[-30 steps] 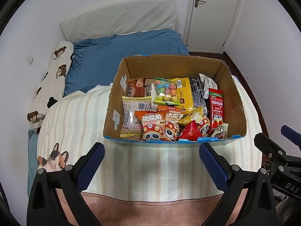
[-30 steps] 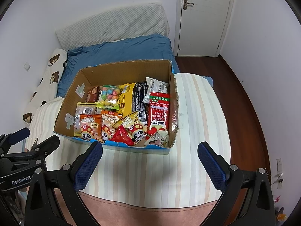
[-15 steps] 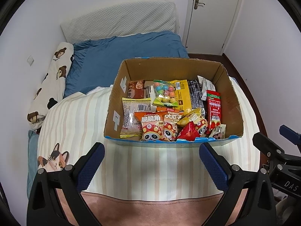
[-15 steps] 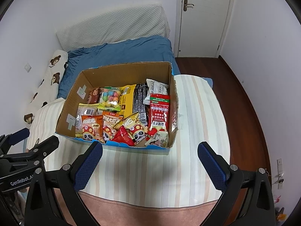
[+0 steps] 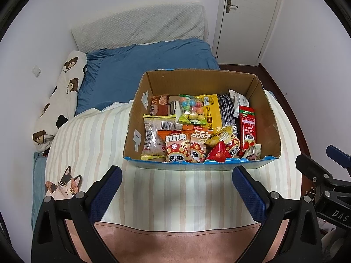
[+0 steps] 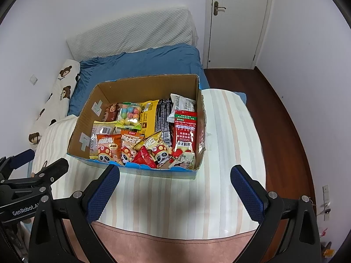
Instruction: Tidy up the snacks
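Observation:
An open cardboard box (image 5: 266, 111) stands on the striped bed cover, filled with several snack packets: an orange panda bag (image 5: 177, 145), a clear bag of coloured candy balls (image 5: 193, 109), a yellow packet (image 5: 211, 109), a tall red packet (image 5: 247, 127). The box also shows in the right wrist view (image 6: 200, 118). My left gripper (image 5: 176, 189) is open and empty, above the cover in front of the box. My right gripper (image 6: 174, 189) is open and empty, in front of the box's right half. Each gripper shows at the other view's edge.
The box sits on a striped cover (image 5: 175, 192) with a cat print (image 5: 63, 185). Behind lie a blue quilt (image 5: 140, 65), a bear-print pillow (image 5: 63, 94) and a white headboard cushion (image 5: 140, 28). A white door (image 6: 238, 22) and wooden floor (image 6: 291, 118) are at the right.
Both views have drawn back slightly, so the box sits a little lower and farther in the frames. Both grippers stay open. The snacks have not moved.

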Motion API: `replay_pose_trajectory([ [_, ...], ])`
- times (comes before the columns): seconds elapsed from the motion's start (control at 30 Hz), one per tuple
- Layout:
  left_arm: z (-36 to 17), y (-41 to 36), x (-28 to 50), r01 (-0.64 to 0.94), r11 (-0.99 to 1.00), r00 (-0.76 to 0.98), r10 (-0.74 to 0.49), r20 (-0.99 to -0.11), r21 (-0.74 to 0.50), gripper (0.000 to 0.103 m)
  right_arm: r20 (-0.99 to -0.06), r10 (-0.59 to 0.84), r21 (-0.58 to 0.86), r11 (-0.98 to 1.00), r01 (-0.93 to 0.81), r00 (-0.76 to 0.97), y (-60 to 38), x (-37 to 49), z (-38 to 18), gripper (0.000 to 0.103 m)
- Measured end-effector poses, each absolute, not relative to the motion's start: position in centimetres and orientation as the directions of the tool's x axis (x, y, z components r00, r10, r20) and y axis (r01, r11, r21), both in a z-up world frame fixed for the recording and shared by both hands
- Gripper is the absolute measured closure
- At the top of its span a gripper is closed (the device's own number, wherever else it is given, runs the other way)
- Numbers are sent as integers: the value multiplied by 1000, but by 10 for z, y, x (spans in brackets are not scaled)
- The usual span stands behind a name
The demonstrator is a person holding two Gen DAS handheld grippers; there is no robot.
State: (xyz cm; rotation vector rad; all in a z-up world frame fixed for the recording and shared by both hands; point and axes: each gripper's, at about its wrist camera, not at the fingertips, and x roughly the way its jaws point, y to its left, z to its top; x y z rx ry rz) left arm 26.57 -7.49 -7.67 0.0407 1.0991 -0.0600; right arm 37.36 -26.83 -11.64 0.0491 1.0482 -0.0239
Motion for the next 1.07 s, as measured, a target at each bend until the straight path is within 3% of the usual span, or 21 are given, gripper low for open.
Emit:
replay_pose_trajectory([
  [1.07,-61,-74,257,70,997,498,-24,-867,12,0,-850,23,46,998,31,527,-269,362,-100,0],
])
